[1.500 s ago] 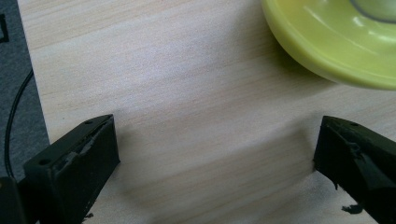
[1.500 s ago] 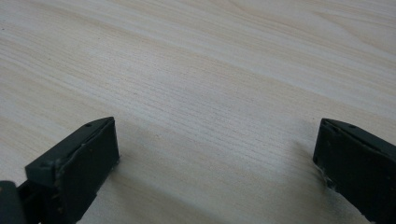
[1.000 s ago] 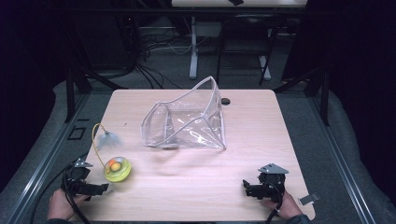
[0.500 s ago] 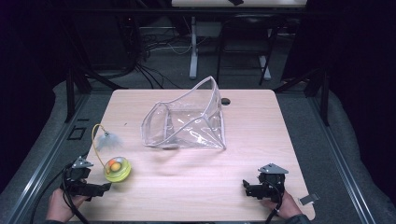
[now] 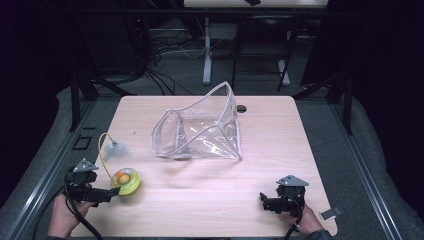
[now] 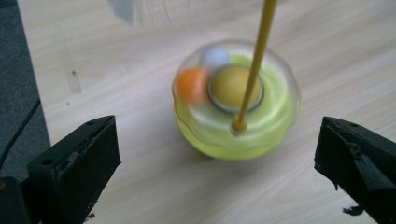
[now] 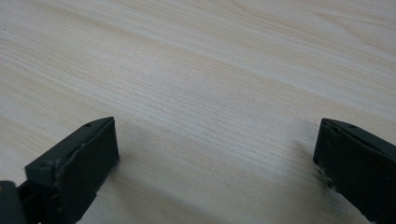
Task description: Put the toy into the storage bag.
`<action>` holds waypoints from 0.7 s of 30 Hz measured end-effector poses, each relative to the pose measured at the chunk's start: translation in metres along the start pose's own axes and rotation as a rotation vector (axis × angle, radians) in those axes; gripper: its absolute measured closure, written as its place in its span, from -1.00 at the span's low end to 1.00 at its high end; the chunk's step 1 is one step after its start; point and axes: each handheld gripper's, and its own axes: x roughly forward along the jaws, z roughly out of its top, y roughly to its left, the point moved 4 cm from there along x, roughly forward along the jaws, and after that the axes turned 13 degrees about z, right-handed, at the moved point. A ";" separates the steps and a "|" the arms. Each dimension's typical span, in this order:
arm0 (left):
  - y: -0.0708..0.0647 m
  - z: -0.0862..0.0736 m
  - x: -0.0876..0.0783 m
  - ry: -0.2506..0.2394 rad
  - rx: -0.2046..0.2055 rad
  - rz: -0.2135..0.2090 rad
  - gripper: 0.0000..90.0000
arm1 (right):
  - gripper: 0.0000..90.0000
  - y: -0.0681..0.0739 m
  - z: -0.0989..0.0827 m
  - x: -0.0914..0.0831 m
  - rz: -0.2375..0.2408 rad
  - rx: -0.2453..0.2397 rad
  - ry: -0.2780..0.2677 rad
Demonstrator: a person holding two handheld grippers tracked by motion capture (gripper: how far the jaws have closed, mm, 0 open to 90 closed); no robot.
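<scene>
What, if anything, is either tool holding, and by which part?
Nothing is held: the left tool is open around the yellow-green toy without touching; the right tool is open over the bare table.

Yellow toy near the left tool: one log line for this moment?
left tool: open, toy ahead, untouched | right tool: open over bare table

no readable text, labels, brands, numbers or signs anywhere

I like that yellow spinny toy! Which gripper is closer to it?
Left. The left gripper sits right beside the yellow toy, jaws open toward it without touching. The right gripper is far across the table, near the person's other hand.
</scene>
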 end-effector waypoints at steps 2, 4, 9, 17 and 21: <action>0.003 0.007 -0.005 -0.030 -0.017 0.000 -1.00 | -1.00 0.000 0.000 0.000 0.000 -0.002 -0.001; 0.005 0.009 -0.009 -0.043 -0.025 0.005 -1.00 | -1.00 0.000 0.000 0.000 0.003 -0.002 0.001; 0.009 0.017 -0.023 -0.076 -0.038 0.018 -1.00 | -1.00 0.000 0.001 0.000 0.005 -0.004 0.004; 0.013 0.035 -0.034 -0.115 -0.065 -0.005 -1.00 | -1.00 0.000 0.001 0.001 0.003 -0.003 0.001; 0.016 0.048 -0.037 -0.109 -0.100 0.001 -1.00 | -1.00 0.000 0.001 0.001 0.003 -0.003 0.001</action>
